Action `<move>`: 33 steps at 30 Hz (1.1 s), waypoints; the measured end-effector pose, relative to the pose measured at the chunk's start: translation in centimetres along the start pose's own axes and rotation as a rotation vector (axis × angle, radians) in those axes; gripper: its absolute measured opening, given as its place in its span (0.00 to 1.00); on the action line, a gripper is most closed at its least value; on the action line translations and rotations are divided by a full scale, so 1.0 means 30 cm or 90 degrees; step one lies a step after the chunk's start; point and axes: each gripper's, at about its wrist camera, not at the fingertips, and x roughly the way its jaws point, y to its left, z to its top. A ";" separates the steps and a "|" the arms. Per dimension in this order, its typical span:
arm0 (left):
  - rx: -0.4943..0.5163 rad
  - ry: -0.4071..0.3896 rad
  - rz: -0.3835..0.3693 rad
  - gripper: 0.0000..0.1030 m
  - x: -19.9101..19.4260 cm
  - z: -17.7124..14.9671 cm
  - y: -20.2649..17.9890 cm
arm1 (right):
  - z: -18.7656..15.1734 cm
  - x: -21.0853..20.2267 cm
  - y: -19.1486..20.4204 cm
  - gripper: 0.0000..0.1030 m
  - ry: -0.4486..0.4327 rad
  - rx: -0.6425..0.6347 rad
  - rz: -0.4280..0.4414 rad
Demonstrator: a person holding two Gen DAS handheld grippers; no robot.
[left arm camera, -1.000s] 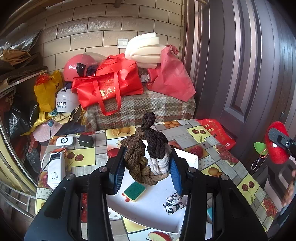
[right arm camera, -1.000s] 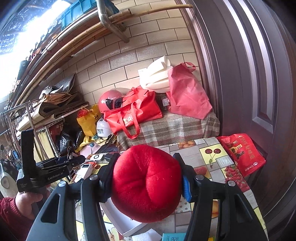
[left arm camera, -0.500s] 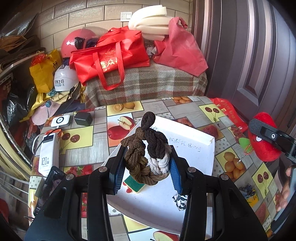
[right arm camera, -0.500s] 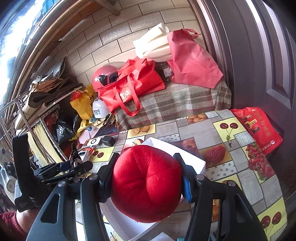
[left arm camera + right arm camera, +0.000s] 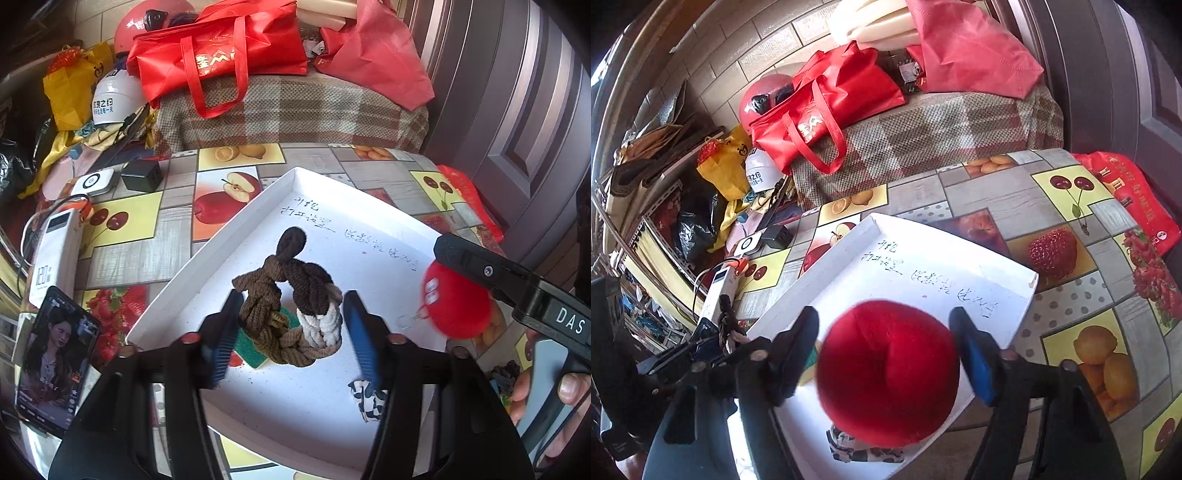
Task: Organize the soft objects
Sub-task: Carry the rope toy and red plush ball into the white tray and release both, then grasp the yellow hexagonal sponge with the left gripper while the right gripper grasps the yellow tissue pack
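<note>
A braided rope toy [image 5: 291, 306] in brown, dark brown and white sits low over the white tray [image 5: 207, 266], partly covering a green sponge [image 5: 251, 349]. My left gripper [image 5: 293, 295] straddles it with its jaws opening, and the blue pads stand just off its sides. The red plush ball [image 5: 886, 369] looks blurred between the opening jaws of my right gripper [image 5: 882, 314], above the tray [image 5: 923, 266]. The left wrist view shows the ball [image 5: 458, 302] at the tray's right edge under one of the right gripper's fingers [image 5: 476, 264]. A black-and-white cloth piece [image 5: 365, 400] lies in the tray.
On the fruit-print tablecloth [image 5: 147, 254] left of the tray lie a lit phone [image 5: 55, 362], a white power bank [image 5: 55, 254], a black charger [image 5: 142, 177] and a small white device [image 5: 92, 182]. Red bags [image 5: 221, 48] and helmets are stacked behind. A dark door [image 5: 517, 110] closes the right side.
Both grippers have come down over the white tray. Both pairs of jaws, shut on the rope toy and the red ball before, have spread apart off them.
</note>
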 end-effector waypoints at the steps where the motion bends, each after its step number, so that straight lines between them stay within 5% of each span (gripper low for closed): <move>1: 0.001 -0.008 0.004 0.93 -0.002 0.001 0.001 | 0.000 -0.004 -0.001 1.00 -0.010 0.006 -0.002; 2: 0.002 -0.021 0.011 1.00 -0.006 0.001 0.000 | -0.001 -0.011 -0.002 1.00 -0.021 0.007 -0.006; 16: -0.046 -0.066 0.024 1.00 -0.112 -0.030 0.050 | -0.036 -0.185 0.009 1.00 -0.072 -0.004 -0.021; 21: -0.058 -0.104 0.025 1.00 -0.209 -0.039 0.061 | -0.035 -0.361 0.023 1.00 -0.151 -0.014 -0.036; 28: -0.033 -0.257 0.038 1.00 -0.505 -0.048 0.039 | -0.039 -0.752 0.022 1.00 -0.358 -0.039 -0.086; 33: -0.050 -0.323 0.052 1.00 -0.667 -0.067 0.013 | -0.068 -0.905 -0.076 1.00 -0.366 -0.002 -0.136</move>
